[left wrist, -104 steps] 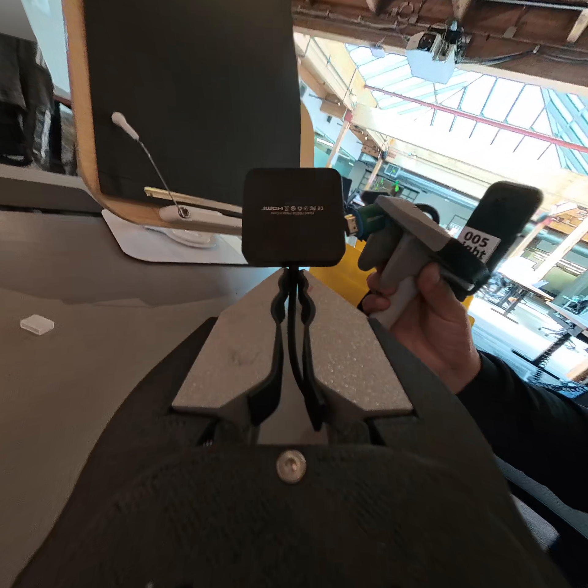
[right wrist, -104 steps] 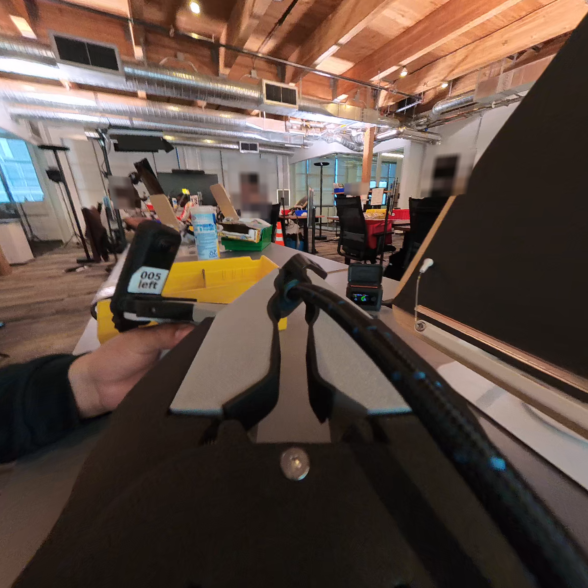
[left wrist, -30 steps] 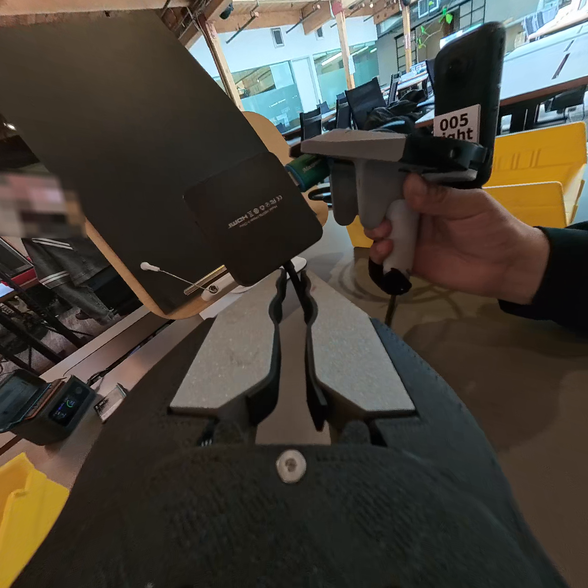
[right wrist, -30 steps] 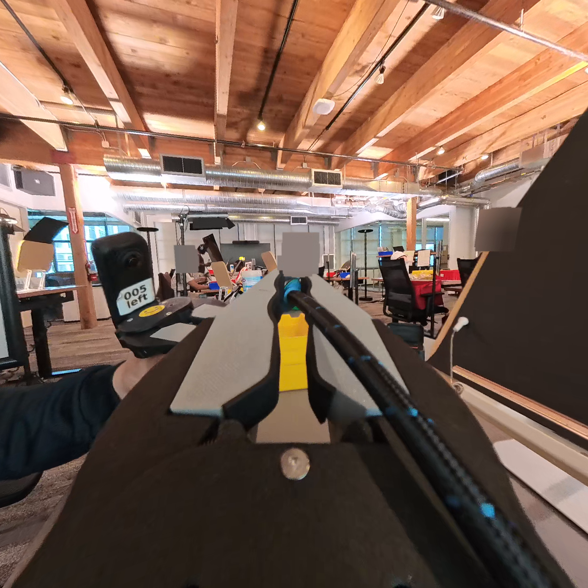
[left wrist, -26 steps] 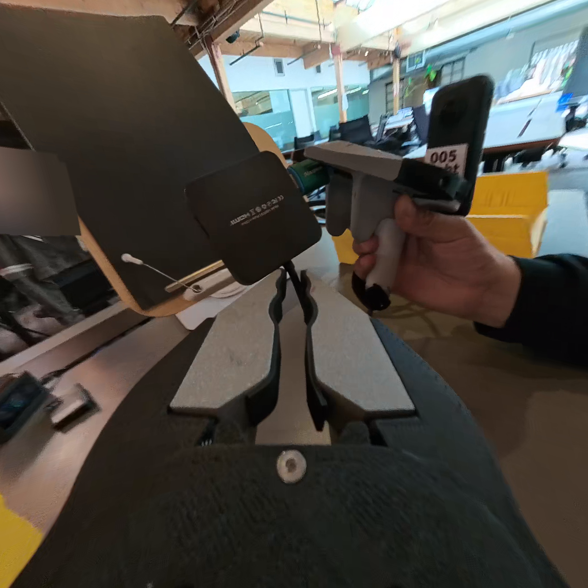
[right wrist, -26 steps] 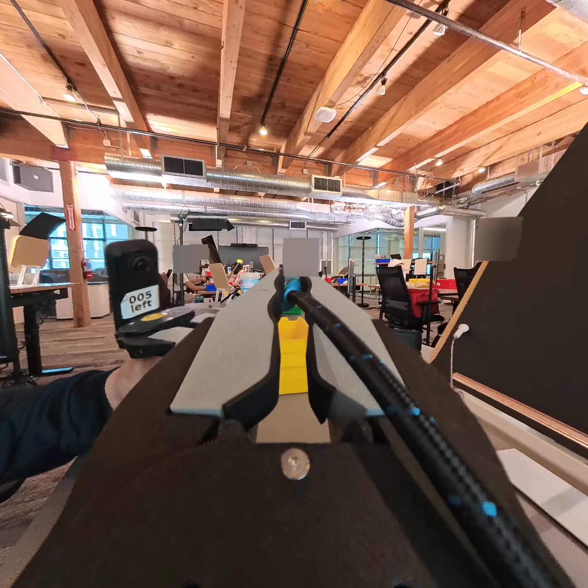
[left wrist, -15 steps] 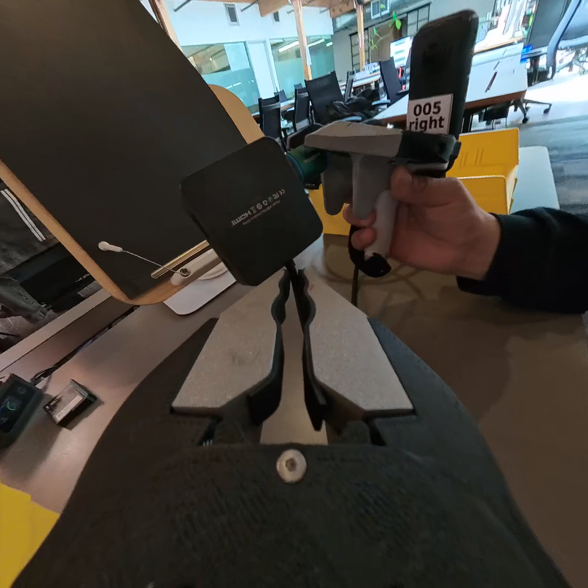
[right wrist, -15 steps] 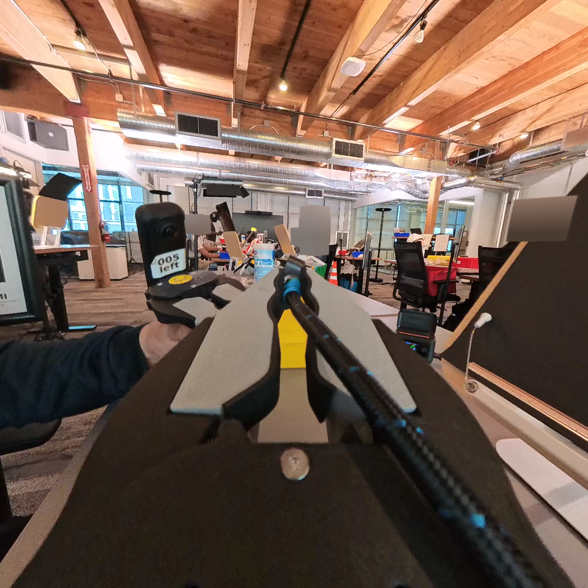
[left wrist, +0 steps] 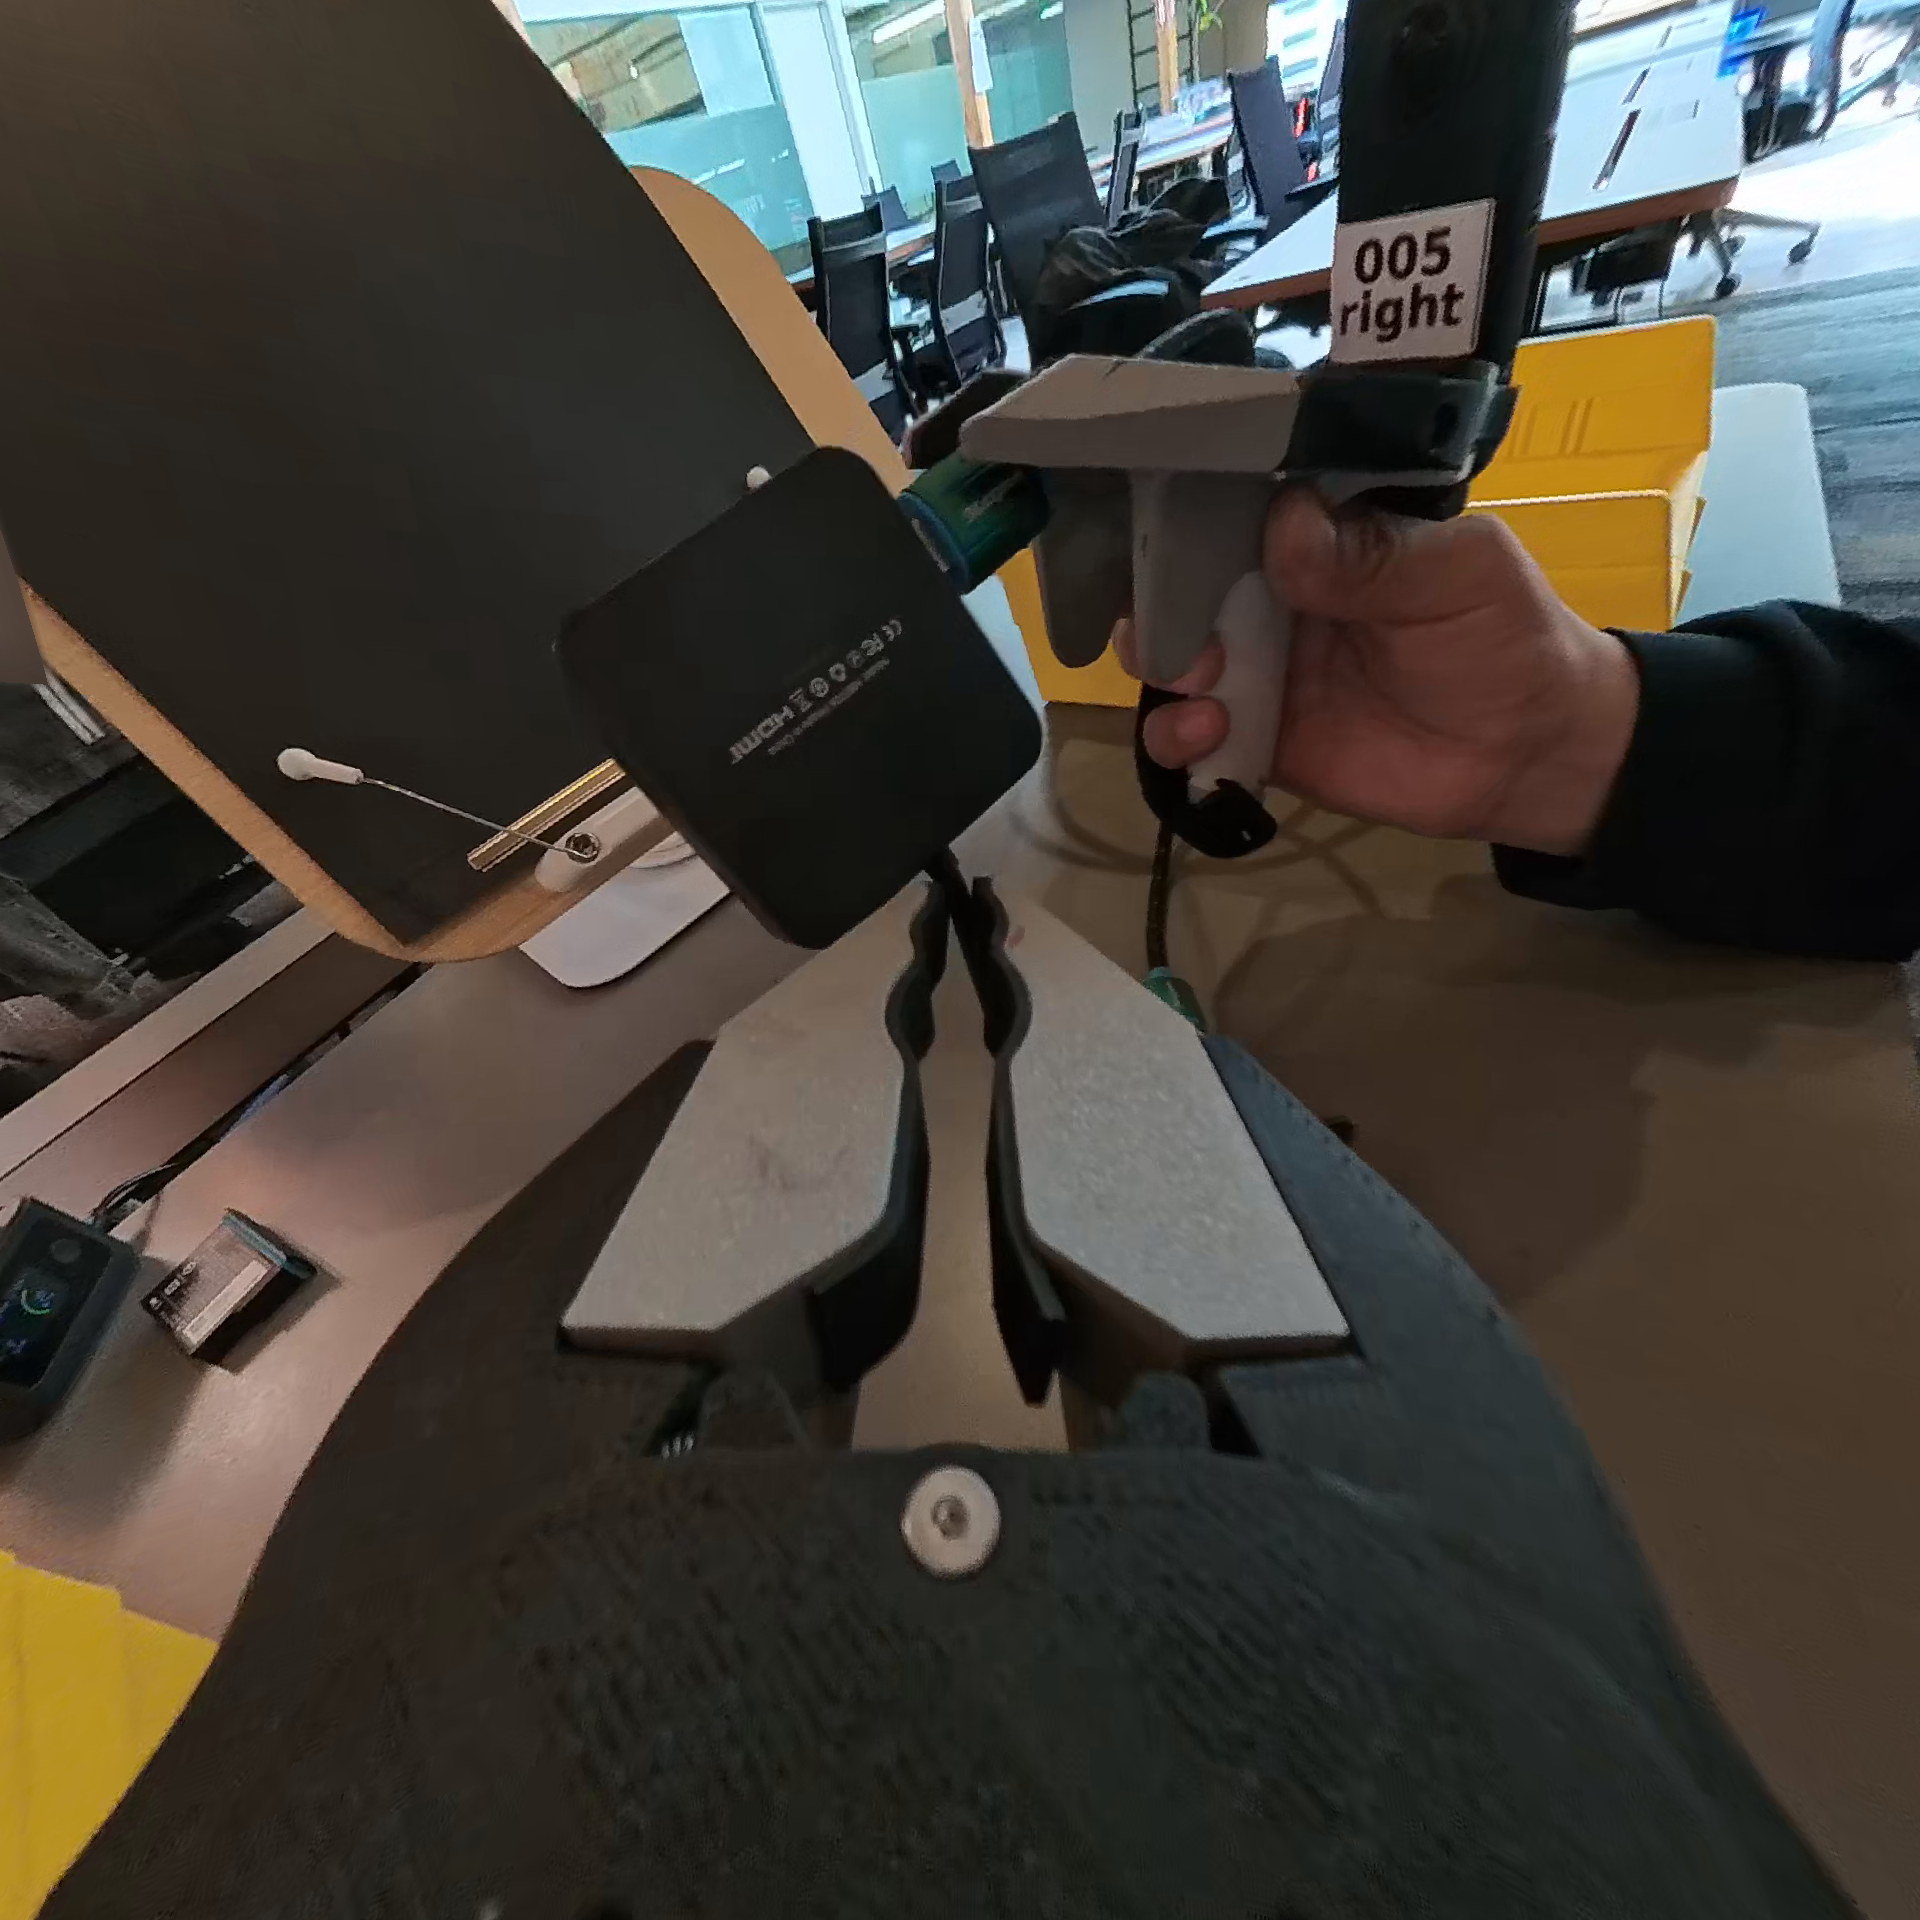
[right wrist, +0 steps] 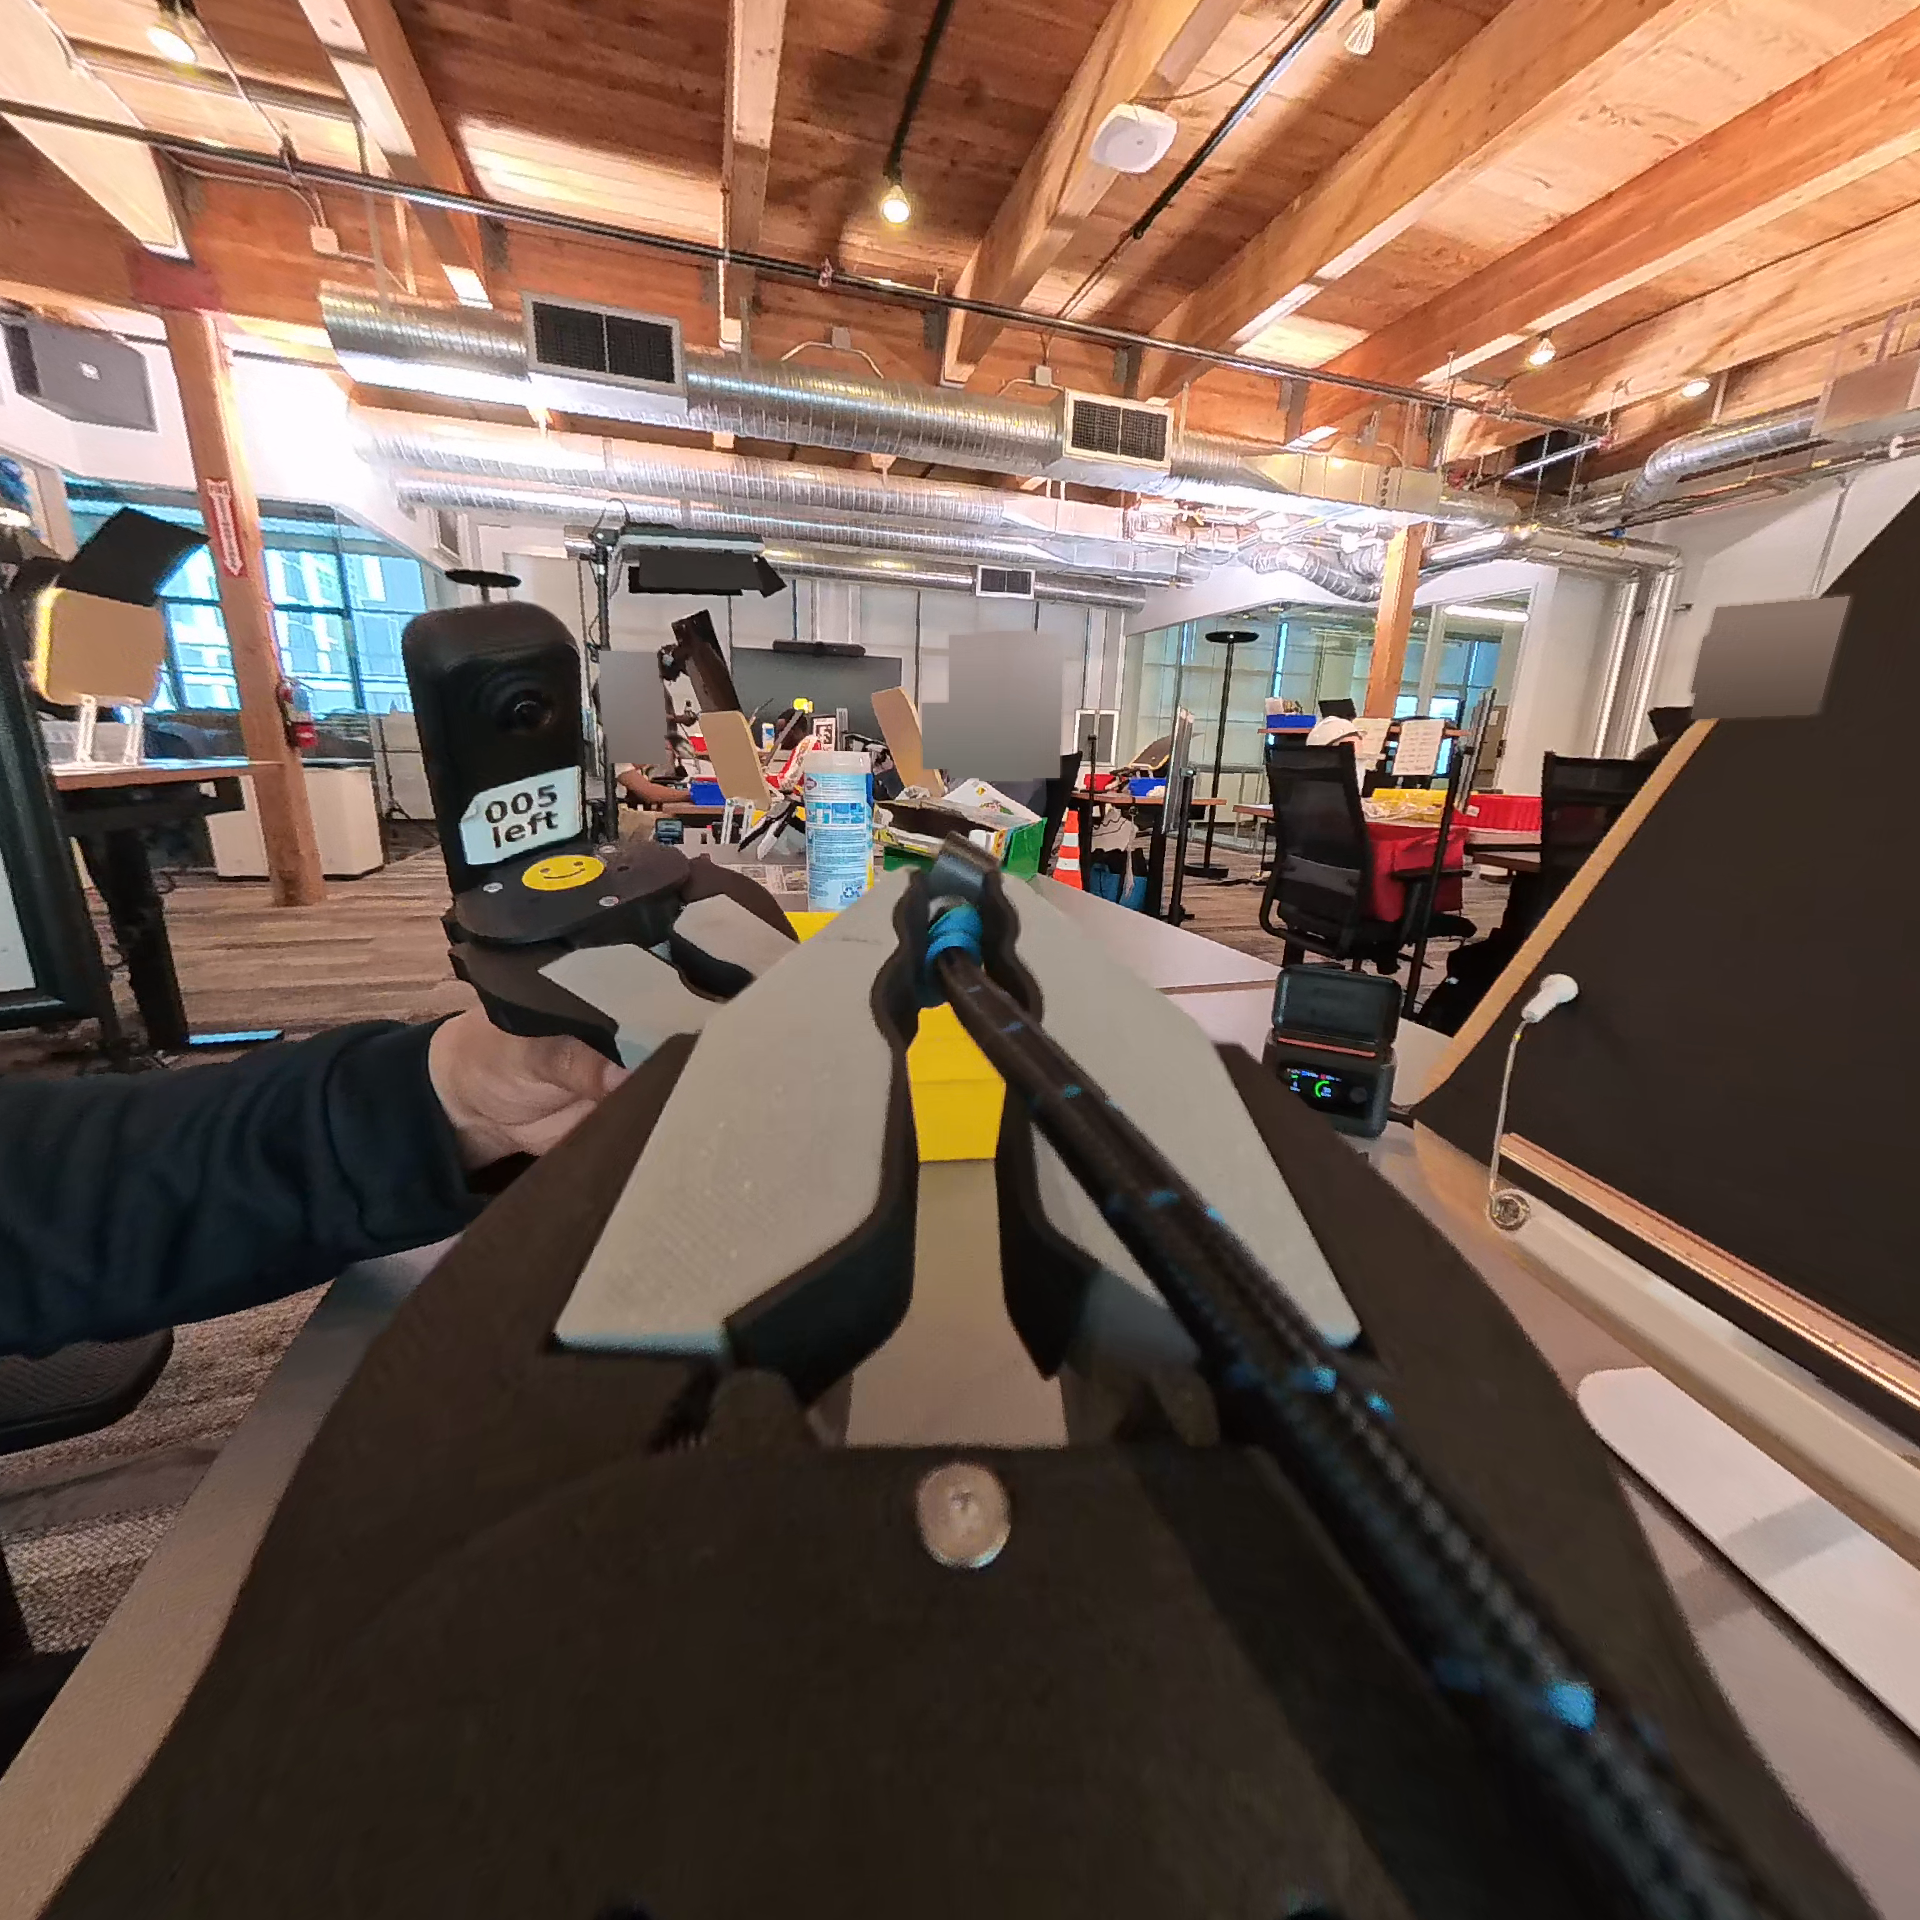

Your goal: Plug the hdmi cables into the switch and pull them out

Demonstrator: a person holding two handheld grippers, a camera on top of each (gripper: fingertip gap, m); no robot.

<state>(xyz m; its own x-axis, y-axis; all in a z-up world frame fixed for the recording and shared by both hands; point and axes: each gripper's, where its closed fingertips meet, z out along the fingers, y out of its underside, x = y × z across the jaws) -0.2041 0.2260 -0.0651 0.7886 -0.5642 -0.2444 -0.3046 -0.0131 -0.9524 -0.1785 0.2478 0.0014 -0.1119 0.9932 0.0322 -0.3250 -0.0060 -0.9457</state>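
In the left wrist view my left gripper [left wrist: 958, 904] is shut on the thin black lead under a flat black square HDMI switch [left wrist: 800, 696] and holds it tilted in the air. A hand holds my right gripper [left wrist: 1034, 488] at the switch's upper right edge. It is shut on a green HDMI plug [left wrist: 971, 514] whose body sits against that edge; no metal tip shows. In the right wrist view my right gripper [right wrist: 951, 894] clamps the plug's blue collar [right wrist: 948, 927], and the braided black cable [right wrist: 1247, 1320] runs back to the lower right. The left gripper [right wrist: 717, 951] is just to the left.
A black board with a wooden rim [left wrist: 312, 416] stands on a white base at the back. Yellow bins [left wrist: 1600, 468] are behind the right hand. A second green plug [left wrist: 1172, 987] lies on the brown table. A small screened device [left wrist: 42, 1309] and a black pack [left wrist: 223, 1288] lie at the left. Some 8 cm of space lies between my two pairs of fingers.
3.5 s ago the plug's gold tip stood bare beside the switch; now the plug body is against the switch edge. Both grippers have swung round together and stay shut.
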